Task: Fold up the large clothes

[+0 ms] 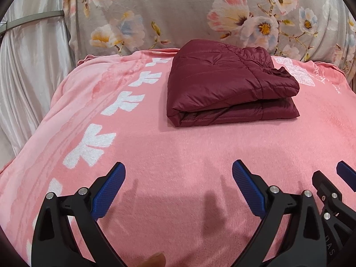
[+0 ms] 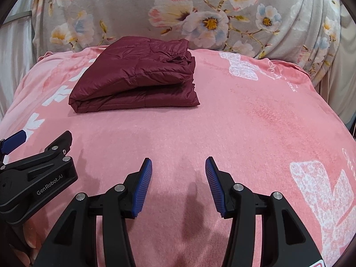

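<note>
A dark maroon quilted jacket (image 1: 229,84) lies folded into a thick rectangle at the far middle of a pink blanket (image 1: 178,151). In the right wrist view the jacket (image 2: 135,75) sits at the far left. My left gripper (image 1: 179,171) is open and empty, low over the blanket, well short of the jacket. My right gripper (image 2: 178,166) is open and empty too, beside the left one. The right gripper's fingers (image 1: 346,173) show at the right edge of the left wrist view. The left gripper's body (image 2: 37,178) shows at the left of the right wrist view.
A grey floral blanket (image 1: 189,11) drapes upright behind the pink one. Shiny pale curtain fabric (image 1: 29,66) hangs at the left, with a thin rail across it. The pink blanket has white leaf and flower prints (image 2: 322,189).
</note>
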Available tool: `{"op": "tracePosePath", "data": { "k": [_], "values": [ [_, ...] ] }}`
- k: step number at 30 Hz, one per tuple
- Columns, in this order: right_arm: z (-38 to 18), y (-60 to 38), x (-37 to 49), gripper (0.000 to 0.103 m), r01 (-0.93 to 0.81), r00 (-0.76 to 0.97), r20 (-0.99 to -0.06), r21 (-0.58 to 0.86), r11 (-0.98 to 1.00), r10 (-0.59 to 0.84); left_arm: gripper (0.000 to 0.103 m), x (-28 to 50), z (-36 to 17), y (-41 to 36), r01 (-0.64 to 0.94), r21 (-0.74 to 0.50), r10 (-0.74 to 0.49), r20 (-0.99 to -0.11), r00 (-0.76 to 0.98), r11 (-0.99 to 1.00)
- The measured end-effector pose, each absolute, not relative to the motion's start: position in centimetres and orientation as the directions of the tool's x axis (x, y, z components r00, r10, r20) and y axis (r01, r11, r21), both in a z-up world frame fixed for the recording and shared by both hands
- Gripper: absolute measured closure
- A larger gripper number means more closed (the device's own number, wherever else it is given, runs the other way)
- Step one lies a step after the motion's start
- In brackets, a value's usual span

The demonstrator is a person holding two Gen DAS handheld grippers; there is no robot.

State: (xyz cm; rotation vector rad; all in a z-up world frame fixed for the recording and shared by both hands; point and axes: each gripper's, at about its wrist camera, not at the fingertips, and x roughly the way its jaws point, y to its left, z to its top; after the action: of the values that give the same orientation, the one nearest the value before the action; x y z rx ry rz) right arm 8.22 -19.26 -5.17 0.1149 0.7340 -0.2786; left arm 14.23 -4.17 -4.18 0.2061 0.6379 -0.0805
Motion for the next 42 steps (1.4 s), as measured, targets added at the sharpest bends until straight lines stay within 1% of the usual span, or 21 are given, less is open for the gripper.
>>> {"op": "tracePosePath", "data": {
  "k": [42],
  "values": [
    [-5.06, -19.05, 8.25, 0.054, 0.293, 0.709, -0.671, -0.001, 0.956, -0.218, 0.009, 14.1, -4.14, -4.33, 0.14, 0.17, -0.012, -0.595, 0.804, 0.975]
  ]
}}
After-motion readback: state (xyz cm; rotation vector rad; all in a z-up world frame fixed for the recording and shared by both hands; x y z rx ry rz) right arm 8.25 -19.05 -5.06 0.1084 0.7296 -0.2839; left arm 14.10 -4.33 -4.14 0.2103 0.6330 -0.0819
